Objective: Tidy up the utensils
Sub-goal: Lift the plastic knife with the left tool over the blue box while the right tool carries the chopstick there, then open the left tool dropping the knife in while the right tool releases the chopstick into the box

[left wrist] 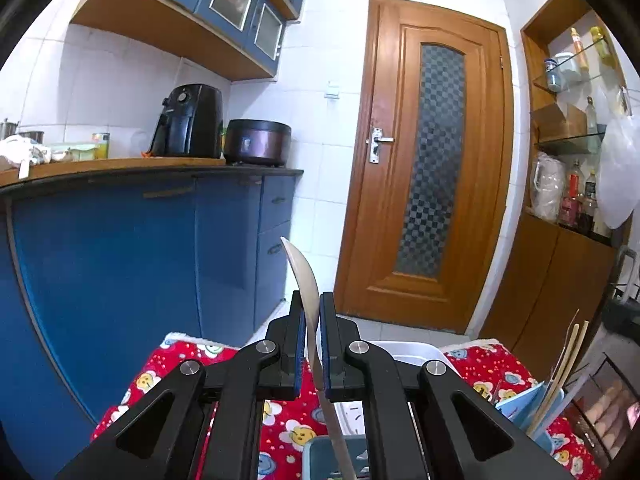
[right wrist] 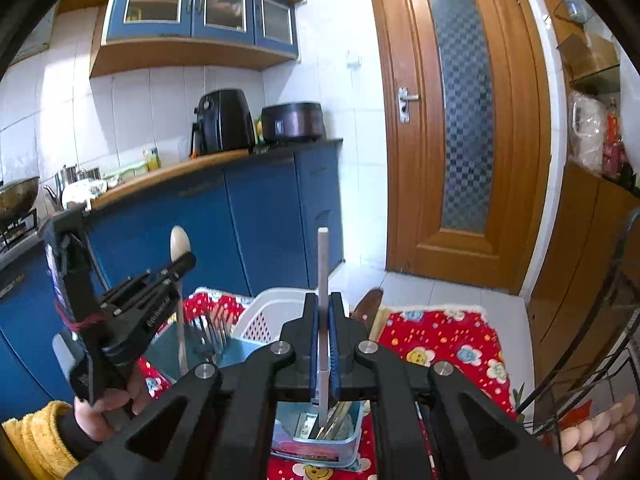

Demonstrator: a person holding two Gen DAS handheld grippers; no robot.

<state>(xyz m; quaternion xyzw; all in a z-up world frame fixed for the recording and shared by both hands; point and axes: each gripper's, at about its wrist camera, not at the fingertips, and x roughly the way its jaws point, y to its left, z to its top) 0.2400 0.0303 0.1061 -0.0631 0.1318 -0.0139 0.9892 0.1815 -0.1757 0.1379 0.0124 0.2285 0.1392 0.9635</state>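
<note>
Over the red flower-print cloth (right wrist: pixel 440 344) covering the small table, both hands are working above the containers. A white slotted basket (right wrist: pixel 264 312) is sitting at the far side, with a teal bin (right wrist: pixel 240 354) holding forks just in front of it and a blue tin (right wrist: pixel 320 446) lying nearest. The left gripper (left wrist: pixel 311 340) is clamping a pale spoon (left wrist: pixel 304 276) upright, bowl up, handle pointing down toward a bin. The right gripper (right wrist: pixel 322 344) is squeezing a thin grey chopstick (right wrist: pixel 323 264) vertically, its lower end dipping into the blue tin among other sticks. For a clean drop, each utensil probably wants lowering straight until its tip is seated, then easing the jaws apart.
</note>
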